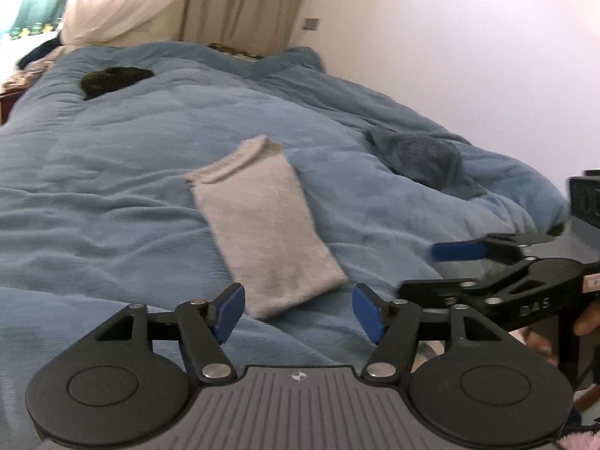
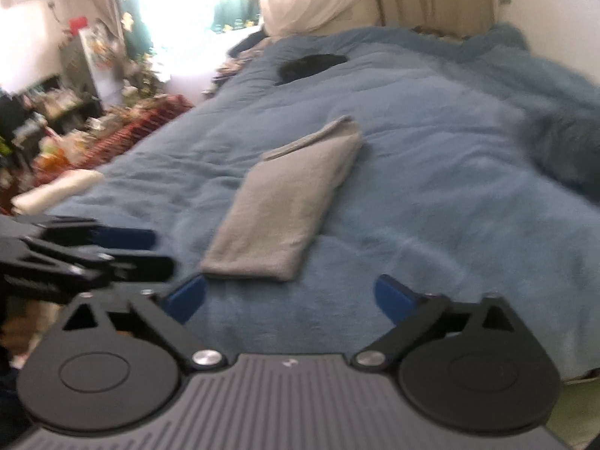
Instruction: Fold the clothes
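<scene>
A grey garment (image 1: 262,221), folded into a long narrow strip, lies flat on the blue bedspread (image 1: 112,187); it also shows in the right wrist view (image 2: 288,202). My left gripper (image 1: 298,311) is open and empty, just short of the strip's near end. My right gripper (image 2: 292,300) is open and empty, also just short of the near end. The right gripper (image 1: 435,266) shows at the right of the left wrist view, and the left gripper (image 2: 157,251) shows at the left of the right wrist view.
A dark blue folded cloth (image 1: 420,157) lies at the right of the bed, also in the right wrist view (image 2: 566,150). A black item (image 1: 112,78) lies near the head. A cluttered floor and shelves (image 2: 75,120) lie left of the bed. A white wall (image 1: 468,56) runs along the right.
</scene>
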